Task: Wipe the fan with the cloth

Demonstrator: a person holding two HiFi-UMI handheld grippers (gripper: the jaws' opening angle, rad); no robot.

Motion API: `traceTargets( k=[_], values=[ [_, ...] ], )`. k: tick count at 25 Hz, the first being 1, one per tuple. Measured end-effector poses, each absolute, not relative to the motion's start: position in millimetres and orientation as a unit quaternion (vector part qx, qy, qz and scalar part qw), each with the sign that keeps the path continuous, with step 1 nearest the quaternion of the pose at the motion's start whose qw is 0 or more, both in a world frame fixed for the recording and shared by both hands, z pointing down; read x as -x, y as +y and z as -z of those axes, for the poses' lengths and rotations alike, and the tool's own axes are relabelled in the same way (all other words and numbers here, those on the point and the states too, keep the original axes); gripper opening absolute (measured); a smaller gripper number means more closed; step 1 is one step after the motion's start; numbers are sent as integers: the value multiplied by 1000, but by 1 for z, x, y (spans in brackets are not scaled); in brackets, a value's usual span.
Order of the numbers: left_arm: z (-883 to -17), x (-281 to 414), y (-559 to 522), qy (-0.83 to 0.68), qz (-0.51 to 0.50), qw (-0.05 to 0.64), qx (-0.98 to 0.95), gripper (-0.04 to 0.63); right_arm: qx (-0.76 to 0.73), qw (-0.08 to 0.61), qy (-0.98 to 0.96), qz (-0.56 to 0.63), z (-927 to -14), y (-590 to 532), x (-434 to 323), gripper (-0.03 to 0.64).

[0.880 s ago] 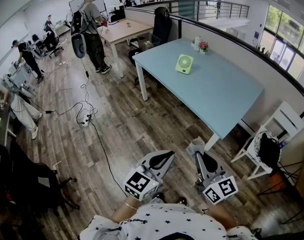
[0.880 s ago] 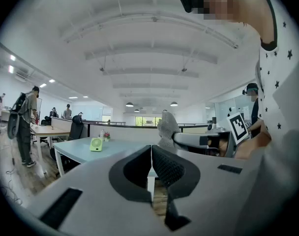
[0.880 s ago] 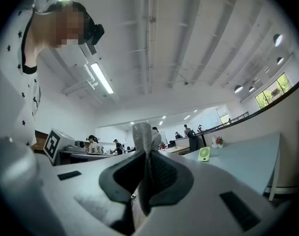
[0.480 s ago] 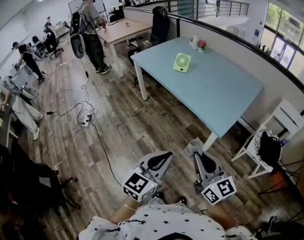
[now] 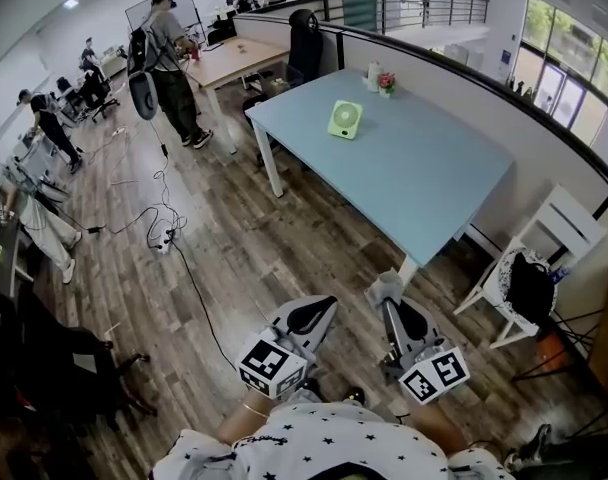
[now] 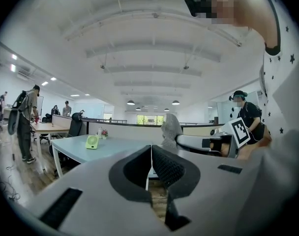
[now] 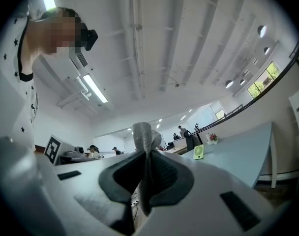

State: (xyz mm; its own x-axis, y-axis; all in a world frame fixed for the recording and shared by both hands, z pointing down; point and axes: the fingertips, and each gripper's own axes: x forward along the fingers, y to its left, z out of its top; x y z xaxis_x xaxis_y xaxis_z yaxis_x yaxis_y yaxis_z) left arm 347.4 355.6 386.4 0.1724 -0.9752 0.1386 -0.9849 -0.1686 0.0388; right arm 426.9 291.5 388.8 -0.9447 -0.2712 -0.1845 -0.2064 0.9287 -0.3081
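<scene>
Fan (image 5: 345, 119): small, pale green, standing upright toward the far end of the light blue surface (image 5: 439, 183). Nothing touches it, and it is well apart from both grippers.

Cloth (image 5: 388, 287): grey, with a knitted texture. It is off the surface, held over the wooden floor (image 5: 234, 268) near the surface's closest leg. A bunched fold stands up past the fingertips that hold it.

Right gripper (image 5: 388, 306): held low in front of the person and pointed toward the surface. Its fingers are clenched on the cloth, which is pinched between the two dark pads in the right gripper view. A marker cube sits at its rear.

Left gripper (image 5: 327, 306): just beside the right one, at a similar height. Its fingers are pressed together with nothing between them, and only a thin seam shows in the left gripper view. It is clear of the cloth.

Also on the surface: a small pot of pink flowers (image 5: 386, 83) and a white container (image 5: 372, 74), side by side at the far edge beyond the fan.

Surroundings: a black office chair (image 5: 304, 36) at the far end of the surface. A white chair (image 5: 556, 236) with a black bag (image 5: 531, 289) on it stands by the right wall. A black cable (image 5: 189, 268) trails across the floor. A person with a backpack (image 5: 162, 53) stands beside a wooden desk (image 5: 239, 60), and other people are at the left edge
</scene>
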Motion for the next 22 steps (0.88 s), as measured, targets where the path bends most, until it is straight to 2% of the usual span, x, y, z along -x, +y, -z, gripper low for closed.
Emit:
traceTargets(
  k=[9, 22],
  values=[
    [-387, -379, 346, -654, -44, 55, -753, 31, 107, 117, 973, 166, -399, 279, -453, 25],
    [-401, -342, 332, -679, -33, 74, -729, 31, 91, 94, 975, 178, -413, 260, -423, 25]
  ],
)
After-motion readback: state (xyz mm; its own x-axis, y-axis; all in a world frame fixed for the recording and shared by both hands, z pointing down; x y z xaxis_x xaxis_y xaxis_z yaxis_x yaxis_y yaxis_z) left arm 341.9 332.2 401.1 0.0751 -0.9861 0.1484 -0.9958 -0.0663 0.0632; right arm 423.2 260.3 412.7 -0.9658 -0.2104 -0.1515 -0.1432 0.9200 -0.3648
